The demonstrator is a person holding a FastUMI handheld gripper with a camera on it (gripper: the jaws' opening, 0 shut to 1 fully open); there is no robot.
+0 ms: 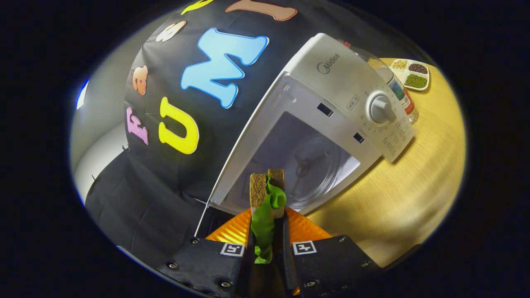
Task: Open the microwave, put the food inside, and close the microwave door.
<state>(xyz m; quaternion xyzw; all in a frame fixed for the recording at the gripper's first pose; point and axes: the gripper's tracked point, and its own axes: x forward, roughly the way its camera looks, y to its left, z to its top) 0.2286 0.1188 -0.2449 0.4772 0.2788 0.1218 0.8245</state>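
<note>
Jar mostly hidden behind microwave — contents unclear.

We see our gripper as two broad housings, side by side, covered in what looks like black woven fabric, though the curved lens makes the texture hard to judge. Small round silver screws stud the corners and edges of each housing, and each carries a square white tag printed with a blocky black pattern near its inner corner. Ahead of the housings our fingers widen into ridged, ribbed faces.
</note>
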